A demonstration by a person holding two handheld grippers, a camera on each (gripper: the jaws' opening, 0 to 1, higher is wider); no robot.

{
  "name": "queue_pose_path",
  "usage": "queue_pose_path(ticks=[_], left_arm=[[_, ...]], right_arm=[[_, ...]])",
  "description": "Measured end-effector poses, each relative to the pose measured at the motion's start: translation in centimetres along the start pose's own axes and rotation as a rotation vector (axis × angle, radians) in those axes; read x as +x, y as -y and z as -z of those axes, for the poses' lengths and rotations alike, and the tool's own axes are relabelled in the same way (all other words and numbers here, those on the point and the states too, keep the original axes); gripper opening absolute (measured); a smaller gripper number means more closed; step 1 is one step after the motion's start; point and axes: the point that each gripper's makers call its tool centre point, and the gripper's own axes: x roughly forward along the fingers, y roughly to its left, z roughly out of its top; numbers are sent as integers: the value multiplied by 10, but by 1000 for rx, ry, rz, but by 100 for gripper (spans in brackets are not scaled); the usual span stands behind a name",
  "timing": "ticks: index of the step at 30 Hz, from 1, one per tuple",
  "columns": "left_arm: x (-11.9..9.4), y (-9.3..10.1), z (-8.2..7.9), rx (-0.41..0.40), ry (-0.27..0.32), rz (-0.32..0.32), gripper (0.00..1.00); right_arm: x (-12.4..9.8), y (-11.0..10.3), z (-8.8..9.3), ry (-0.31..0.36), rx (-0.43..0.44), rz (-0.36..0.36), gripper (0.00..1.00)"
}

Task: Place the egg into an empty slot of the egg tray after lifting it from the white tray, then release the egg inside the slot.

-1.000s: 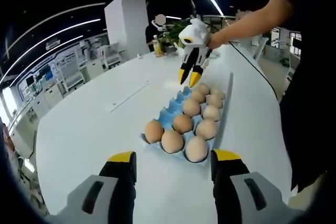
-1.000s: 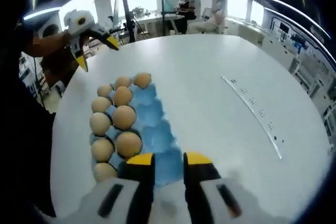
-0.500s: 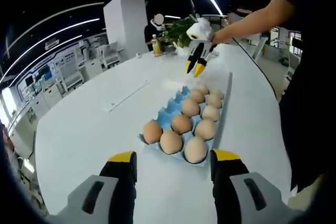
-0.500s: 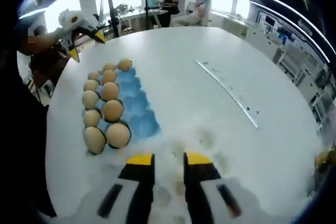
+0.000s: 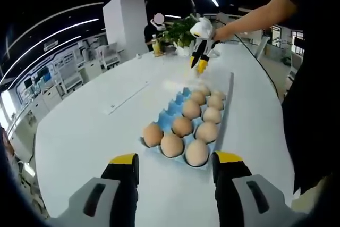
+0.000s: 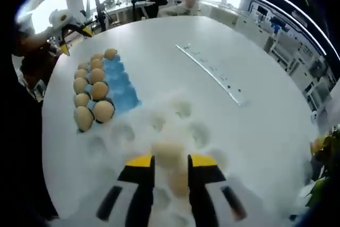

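While no writing legible, right gripper (image 6: 169, 164) straddles egg (image 6: 168, 152).

Brown egg (image 6: 166, 151) lies in blurred white tray (image 6: 122, 134).

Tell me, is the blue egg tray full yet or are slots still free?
Not full. In the right gripper view, the blue egg tray shows a bare blue column beside its eggs, so several slots remain free.
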Motion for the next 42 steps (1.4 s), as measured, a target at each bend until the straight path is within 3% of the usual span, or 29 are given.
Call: queue_pose_path(ticks=[2, 5, 9, 12, 14, 17, 20, 26, 30, 42], left_arm=[[-1, 0, -1, -1, -1, -2, 57], [-3, -1, -1, -1, -2, -2, 56], [-6, -5, 2, -4, -6, -8, 56], [-5, -6, 3, -5, -11, -8, 56], [-4, -6, 2, -6, -7, -3, 55], [-4, -8, 2, -5, -2, -5, 55], [-4, -9, 0, -12, 9, -14, 55], [-7, -9, 4, -14, 9, -13, 55], [-10, -14, 7, -11, 6, -23, 55], [-10, -13, 11, -12, 4, -23, 56]], right_arm=[[7, -3, 0, -20, -3, -16, 25], [15, 3, 5, -93, -86, -1, 25], [19, 3, 4, -167, -160, -60, 26], [20, 4, 6, -219, -134, -77, 26], [23, 8, 8, -266, -185, -110, 26], [25, 8, 8, -293, -172, -121, 26], [22, 8, 9, -277, -146, -88, 25], [8, 9, 4, -144, -82, -32, 24], [-10, 10, -1, -90, -38, -12, 24], [-28, 1, 0, -83, -39, 18, 24]])
